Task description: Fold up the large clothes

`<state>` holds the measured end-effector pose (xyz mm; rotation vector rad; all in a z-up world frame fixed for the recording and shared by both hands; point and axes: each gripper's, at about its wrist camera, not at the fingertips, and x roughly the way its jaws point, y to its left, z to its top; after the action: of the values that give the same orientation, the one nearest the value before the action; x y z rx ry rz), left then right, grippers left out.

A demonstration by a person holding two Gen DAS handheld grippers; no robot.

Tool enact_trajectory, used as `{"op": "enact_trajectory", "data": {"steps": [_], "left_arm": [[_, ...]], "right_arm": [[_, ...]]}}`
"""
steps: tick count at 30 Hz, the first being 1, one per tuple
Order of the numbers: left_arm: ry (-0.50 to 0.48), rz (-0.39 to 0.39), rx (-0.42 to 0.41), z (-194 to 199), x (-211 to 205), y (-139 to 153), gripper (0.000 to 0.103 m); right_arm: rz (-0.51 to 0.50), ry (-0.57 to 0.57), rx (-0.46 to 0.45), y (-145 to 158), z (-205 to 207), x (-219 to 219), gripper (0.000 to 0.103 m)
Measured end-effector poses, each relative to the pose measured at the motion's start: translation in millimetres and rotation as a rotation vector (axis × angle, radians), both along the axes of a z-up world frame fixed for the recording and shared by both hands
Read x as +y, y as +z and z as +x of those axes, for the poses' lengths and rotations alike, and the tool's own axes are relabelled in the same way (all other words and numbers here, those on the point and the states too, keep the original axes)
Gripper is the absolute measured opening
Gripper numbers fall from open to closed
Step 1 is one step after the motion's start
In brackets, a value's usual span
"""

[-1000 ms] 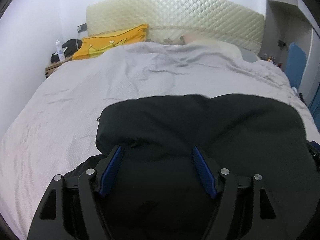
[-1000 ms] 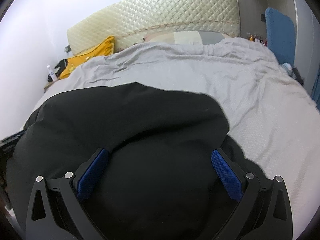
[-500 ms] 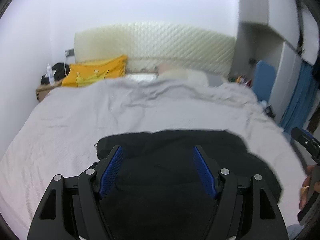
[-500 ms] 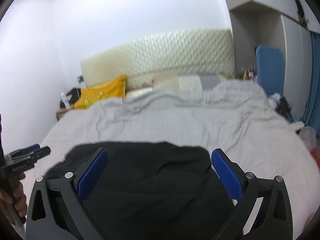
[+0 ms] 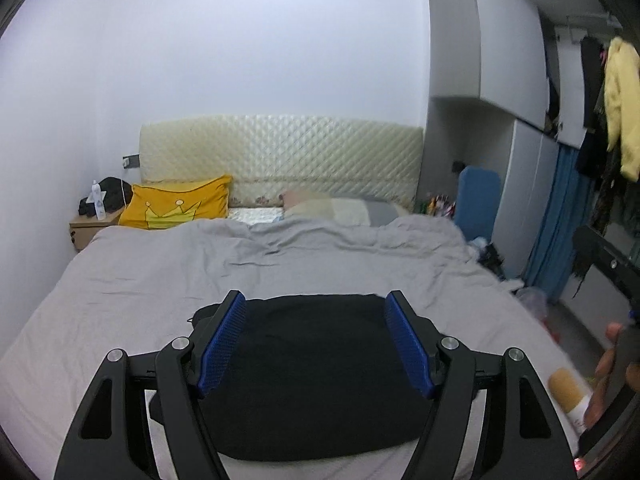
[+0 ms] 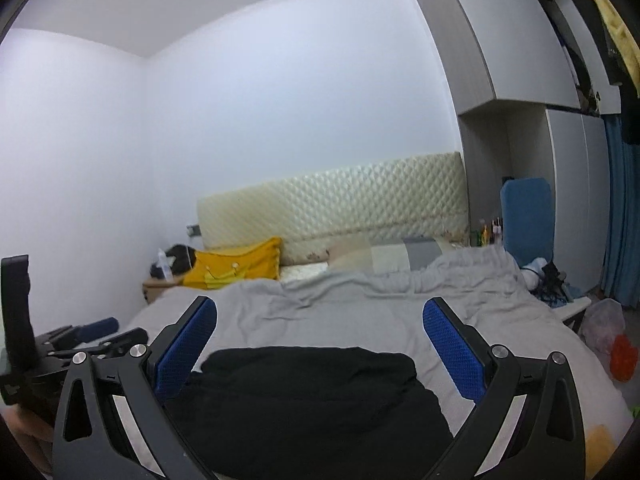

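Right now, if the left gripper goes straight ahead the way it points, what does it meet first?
Likely nothing soon: the left gripper is open above the black garment and points over the grey duvet toward the headboard. Depth is unclear.

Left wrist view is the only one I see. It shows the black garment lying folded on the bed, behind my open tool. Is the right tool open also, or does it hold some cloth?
Observer: The right tool is open and holds nothing. The black garment lies flat on the bed beyond its fingers.
Operator: Does the right wrist view show my left tool from the side?
Observer: Yes. The left tool shows near the left edge of that view, to the left of the garment and not touching it.
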<state>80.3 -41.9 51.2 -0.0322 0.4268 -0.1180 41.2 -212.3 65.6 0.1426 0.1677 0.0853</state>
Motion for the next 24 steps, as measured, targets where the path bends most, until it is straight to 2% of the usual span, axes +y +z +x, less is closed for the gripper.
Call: {"op": "enact_trajectory", "data": {"steps": [6,10,14,24], "left_arm": [[0.001,0.002,-0.011,-43.5,-9.8,1.3,0.072],[0.022,0.002,-0.025,-69.2,-9.6,-3.4,0.072],[0.035,0.016,0.001,-89.3,-7.0,-15.9,0.072],[0.085,0.018,0.083,-101.0,11.4,-50.6,0.072]], "right_arm": [[-0.004,0.005,-0.025,-2.6,-43.9,12.7,0.103],[-0.017,-0.010,0.016,-15.0,-65.1,21.6,0.103],[-0.029,-0.002,0.031,-29.3,-87.6,30.0,0.103],[-0.026,-0.002,0.103,-67.8,-99.9,40.8,0.103]]}}
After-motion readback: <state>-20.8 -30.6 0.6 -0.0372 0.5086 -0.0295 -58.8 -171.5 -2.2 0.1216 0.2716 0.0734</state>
